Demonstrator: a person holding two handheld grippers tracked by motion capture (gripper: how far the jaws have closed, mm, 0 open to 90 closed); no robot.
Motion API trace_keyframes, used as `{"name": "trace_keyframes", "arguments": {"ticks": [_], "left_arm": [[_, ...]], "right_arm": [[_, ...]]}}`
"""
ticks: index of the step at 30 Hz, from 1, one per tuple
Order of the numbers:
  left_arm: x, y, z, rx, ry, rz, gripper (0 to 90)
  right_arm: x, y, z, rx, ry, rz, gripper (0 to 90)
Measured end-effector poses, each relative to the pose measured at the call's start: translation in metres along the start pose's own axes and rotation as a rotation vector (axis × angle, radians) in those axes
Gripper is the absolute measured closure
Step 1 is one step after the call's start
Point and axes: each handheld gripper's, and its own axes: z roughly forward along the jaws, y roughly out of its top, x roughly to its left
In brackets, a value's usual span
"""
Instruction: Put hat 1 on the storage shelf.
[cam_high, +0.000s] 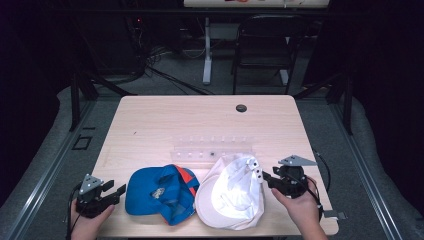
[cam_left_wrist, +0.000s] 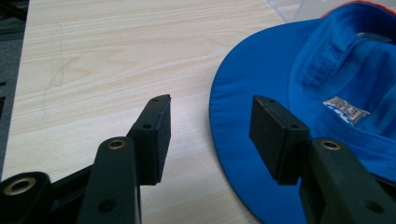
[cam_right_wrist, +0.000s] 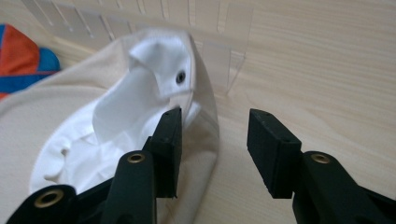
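Note:
A blue cap (cam_high: 159, 192) with orange trim lies upside down near the table's front edge, and its brim fills the right of the left gripper view (cam_left_wrist: 261, 93). A white cap (cam_high: 231, 192) lies upside down just right of it. My left gripper (cam_high: 119, 191) is open at the blue cap's left side; its jaws (cam_left_wrist: 210, 130) straddle the brim's edge without touching it. My right gripper (cam_high: 265, 179) is open at the white cap's right rim (cam_right_wrist: 205, 112), its jaws (cam_right_wrist: 215, 140) on either side of that rim.
A clear plastic rack (cam_high: 212, 150) with several slots stands behind the caps, and its dividers (cam_right_wrist: 219, 51) rise just behind the white cap. A round cable hole (cam_high: 241, 108) lies near the table's far edge. Bare wood (cam_high: 165, 120) spreads across the middle and back.

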Motion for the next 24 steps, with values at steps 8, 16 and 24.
{"name": "trace_keyframes", "arguments": {"ticks": [8,16,24], "left_arm": [[0.0,0.0,0.001,0.004,0.002,-0.006,49.1],[0.0,0.0,0.001,0.02,0.004,0.0,49.1],[0.0,0.0,0.001,0.008,0.007,-0.004,49.2]], "right_arm": [[-0.008,0.034,-0.002,0.073,0.135,0.064,50.9],[-0.009,0.05,0.025,0.19,0.185,0.069,51.9],[-0.008,0.05,0.046,0.253,0.192,0.043,54.5]]}}
